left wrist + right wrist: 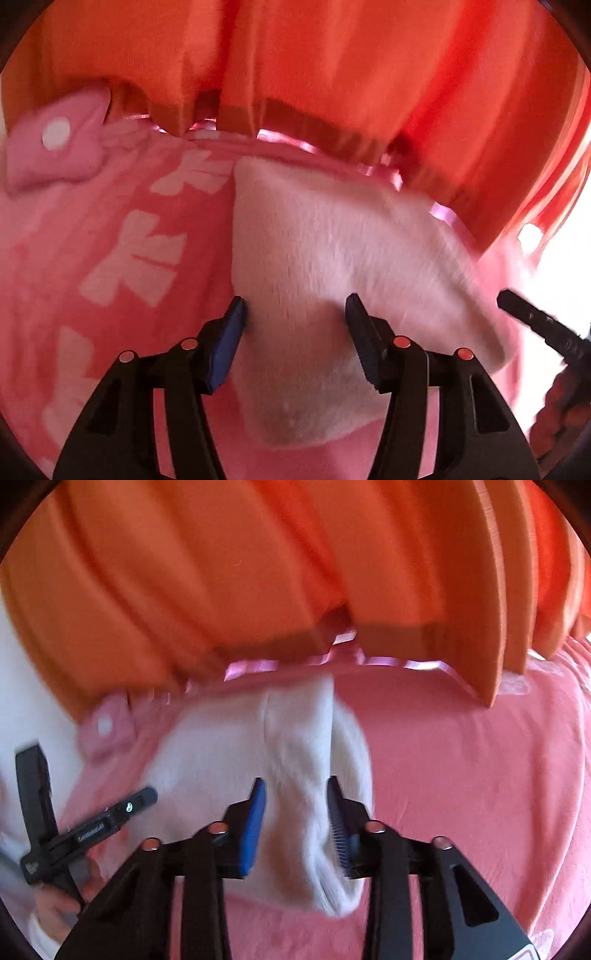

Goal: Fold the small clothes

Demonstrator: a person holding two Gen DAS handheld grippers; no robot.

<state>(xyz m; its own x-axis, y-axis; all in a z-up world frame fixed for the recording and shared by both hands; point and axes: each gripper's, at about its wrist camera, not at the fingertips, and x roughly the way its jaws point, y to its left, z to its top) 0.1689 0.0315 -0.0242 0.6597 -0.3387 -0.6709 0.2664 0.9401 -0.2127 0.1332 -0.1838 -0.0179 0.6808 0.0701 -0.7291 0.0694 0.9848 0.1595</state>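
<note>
A small white fuzzy garment (332,236) lies on a pink blanket (110,240) printed with white bows. In the left wrist view my left gripper (295,306) is open, its jaws straddling the garment's near end. In the right wrist view the same white garment (295,746) runs between the open jaws of my right gripper (295,786), bunched into a ridge. The right gripper's finger (532,321) shows at the right edge of the left wrist view. The left gripper (110,816) shows at the left of the right wrist view.
An orange pleated curtain (332,74) hangs behind the blanket, also in the right wrist view (258,572). A pink satin ribbon edge (332,661) borders the blanket. A pink plush bow (55,147) with a white dot lies at the left.
</note>
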